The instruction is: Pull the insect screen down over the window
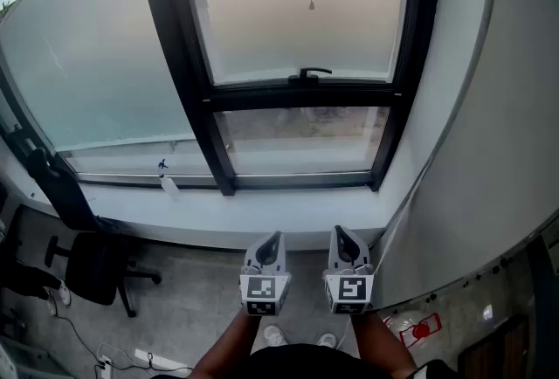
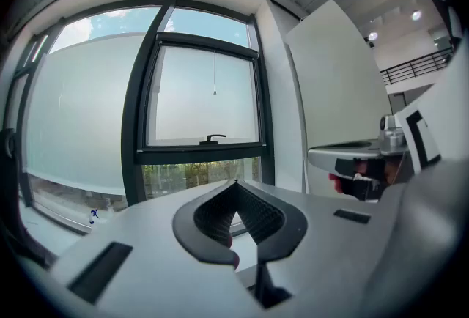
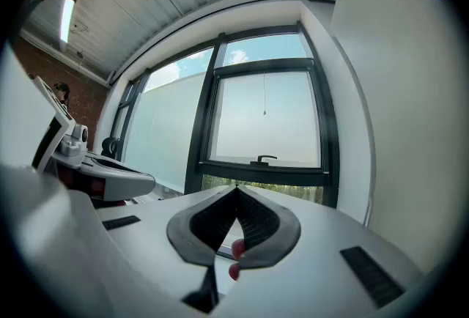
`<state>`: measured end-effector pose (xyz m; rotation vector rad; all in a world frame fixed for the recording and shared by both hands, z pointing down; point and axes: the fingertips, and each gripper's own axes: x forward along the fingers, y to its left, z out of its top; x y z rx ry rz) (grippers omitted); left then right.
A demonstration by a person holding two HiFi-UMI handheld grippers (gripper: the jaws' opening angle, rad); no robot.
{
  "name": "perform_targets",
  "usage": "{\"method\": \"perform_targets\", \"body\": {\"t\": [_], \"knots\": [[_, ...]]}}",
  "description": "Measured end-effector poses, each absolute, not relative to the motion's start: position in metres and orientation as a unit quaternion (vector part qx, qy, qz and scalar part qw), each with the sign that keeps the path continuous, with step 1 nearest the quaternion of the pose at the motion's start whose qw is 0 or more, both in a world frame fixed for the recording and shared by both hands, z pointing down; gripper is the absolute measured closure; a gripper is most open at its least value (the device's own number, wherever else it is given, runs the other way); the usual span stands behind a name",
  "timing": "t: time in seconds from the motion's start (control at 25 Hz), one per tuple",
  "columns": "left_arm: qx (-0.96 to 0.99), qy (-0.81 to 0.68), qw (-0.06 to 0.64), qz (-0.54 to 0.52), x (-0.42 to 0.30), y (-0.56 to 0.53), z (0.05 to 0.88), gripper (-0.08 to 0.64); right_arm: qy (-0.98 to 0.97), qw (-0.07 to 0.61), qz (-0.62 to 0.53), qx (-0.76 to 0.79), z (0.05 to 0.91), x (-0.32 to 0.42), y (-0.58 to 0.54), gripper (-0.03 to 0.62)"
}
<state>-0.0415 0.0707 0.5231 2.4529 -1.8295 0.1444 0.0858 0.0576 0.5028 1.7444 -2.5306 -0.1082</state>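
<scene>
You hold the left gripper (image 1: 274, 238) and the right gripper (image 1: 341, 233) level and side by side at waist height. Both pairs of fingers are clenched tight, tip against tip, with nothing between them. Just beyond the fingertips runs the white sill (image 1: 262, 213), where a small spray bottle (image 1: 167, 182) lies off to the left of the left fingers. A black office chair (image 1: 94, 268) stands on the floor further left, and a pale wall (image 1: 489, 150) rises close to the right of the right fingers. Straight ahead of both grippers is the black-framed window (image 1: 301, 96), its handle (image 1: 313, 72) on the crossbar above and well beyond the fingertips. Higher still, the thin pull cord (image 1: 310, 4) of the insect screen hangs in front of the pale upper pane, far out of reach of either gripper. The screen's own mesh cannot be told apart from the glass.
</scene>
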Motion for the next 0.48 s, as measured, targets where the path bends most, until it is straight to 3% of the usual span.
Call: {"method": "perform_targets", "body": {"t": [0.48], "knots": [[0.800,-0.596,0.026,0.062,-0.0477,0.0679,0.5291,0.557,-0.835,0.023,-0.052,0.547,0.5041,0.0790,0.0543,0.589]]}}
